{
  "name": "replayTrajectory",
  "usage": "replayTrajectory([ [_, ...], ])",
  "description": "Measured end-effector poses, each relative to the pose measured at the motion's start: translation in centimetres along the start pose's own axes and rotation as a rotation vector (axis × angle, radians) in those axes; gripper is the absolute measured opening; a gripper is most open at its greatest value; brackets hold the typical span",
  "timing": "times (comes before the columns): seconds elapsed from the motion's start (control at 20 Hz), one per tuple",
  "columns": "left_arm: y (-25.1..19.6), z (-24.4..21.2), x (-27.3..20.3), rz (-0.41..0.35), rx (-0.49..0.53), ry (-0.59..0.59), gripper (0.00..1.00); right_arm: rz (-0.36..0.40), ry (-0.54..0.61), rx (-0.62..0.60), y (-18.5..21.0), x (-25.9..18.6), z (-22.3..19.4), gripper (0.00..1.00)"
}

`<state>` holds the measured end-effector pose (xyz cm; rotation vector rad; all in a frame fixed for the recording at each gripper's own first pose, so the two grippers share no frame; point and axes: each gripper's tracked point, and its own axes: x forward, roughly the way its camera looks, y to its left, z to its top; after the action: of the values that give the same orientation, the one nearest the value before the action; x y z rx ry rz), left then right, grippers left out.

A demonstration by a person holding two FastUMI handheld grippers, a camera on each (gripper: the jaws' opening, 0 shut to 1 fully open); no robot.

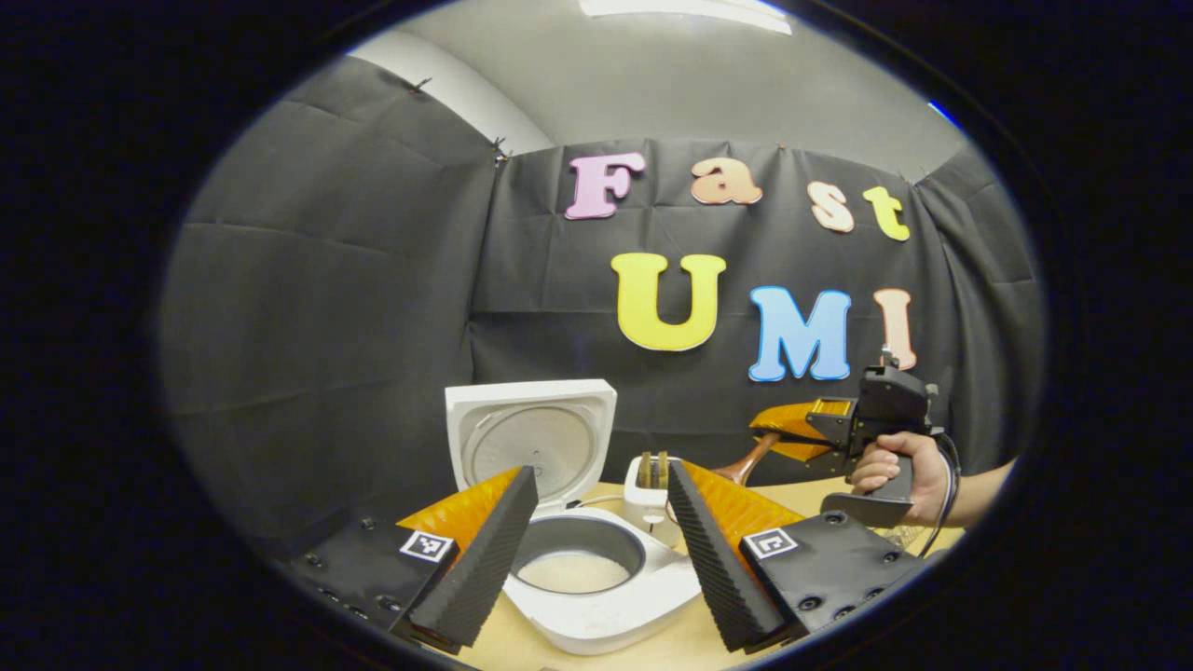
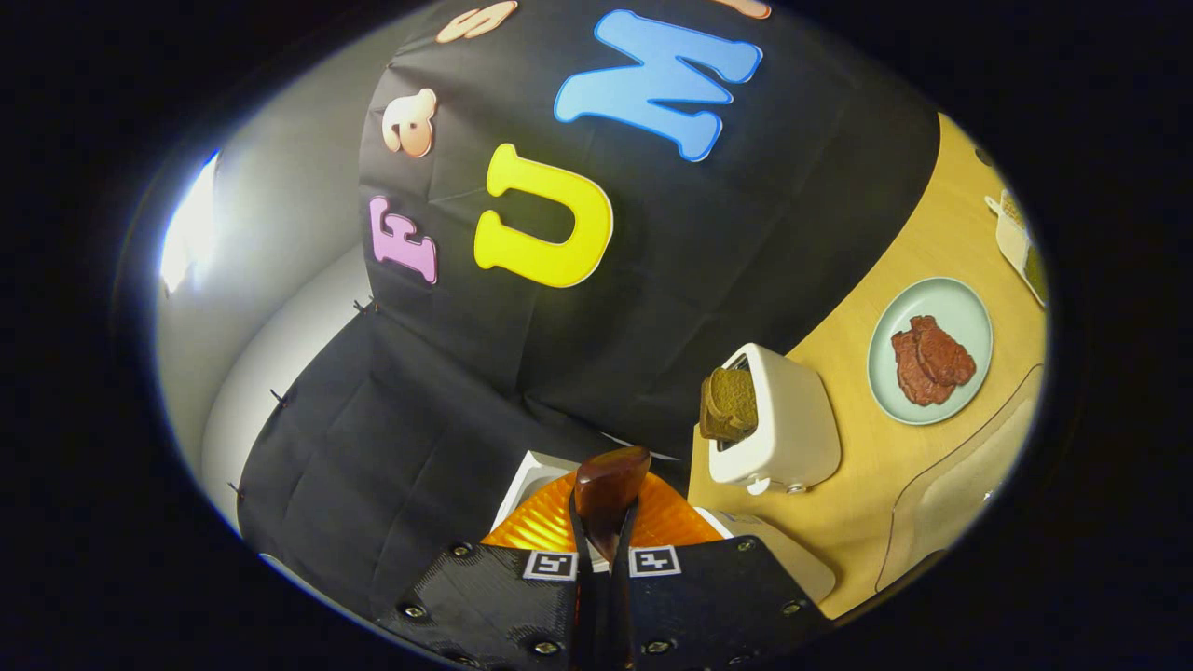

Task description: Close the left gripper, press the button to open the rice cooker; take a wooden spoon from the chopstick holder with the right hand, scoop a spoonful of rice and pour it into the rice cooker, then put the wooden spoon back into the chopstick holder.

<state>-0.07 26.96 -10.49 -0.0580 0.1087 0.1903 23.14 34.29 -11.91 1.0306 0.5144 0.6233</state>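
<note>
Off to the right in the left gripper view, your hand (image 1: 899,477) gripped the handle of the right gripper (image 1: 778,433), raised above the table (image 1: 820,489) w/ its fingers aimed left toward the rice cooker (image 1: 596,578). Its jaws were clenched on the wooden spoon (image 1: 746,461); in the right gripper view that gripper (image 2: 604,540) was rolled well over, so the tabletop ran up the right side, and the spoon's handle (image 2: 608,489) stuck out between the two fingers pressed together on it. Your left gripper (image 1: 601,550) sat low and level, jaws spread wide apart, holding nothing.

Surface was a light wood table, black cloth wall behind, pale ceiling above. A white toaster (image 2: 778,424) w/ dark bread (image 2: 730,403) in its slot stood near the back wall, and a pale green plate (image 2: 960,303) w/ brown meat (image 2: 930,359) lay further along.

Cooker stood between your left fingers and just beyond them, lid (image 1: 531,438) up, inner pot (image 1: 578,559) showing rice. Spoon was right of the cooker, held in the air, bowl end hidden behind the left gripper's right finger
</note>
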Motion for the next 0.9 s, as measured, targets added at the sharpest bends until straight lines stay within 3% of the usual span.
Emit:
replayTrajectory([
  [0.45,3.0,-1.3,-0.2,0.037,-0.002,0.008,0.97,-0.012,0.103,-0.134,1.4,8.0,-5.4,0.05],
  [0.75,4.4,-1.7,-0.8,0.071,-0.026,0.004,0.97,-0.030,0.186,-0.360,2.1,10.9,-11.0,0.06],
  [0.9,4.9,-2.2,-1.2,0.082,-0.033,0.012,0.99,-0.030,0.215,-0.537,2.3,11.5,-12.5,0.06],
])
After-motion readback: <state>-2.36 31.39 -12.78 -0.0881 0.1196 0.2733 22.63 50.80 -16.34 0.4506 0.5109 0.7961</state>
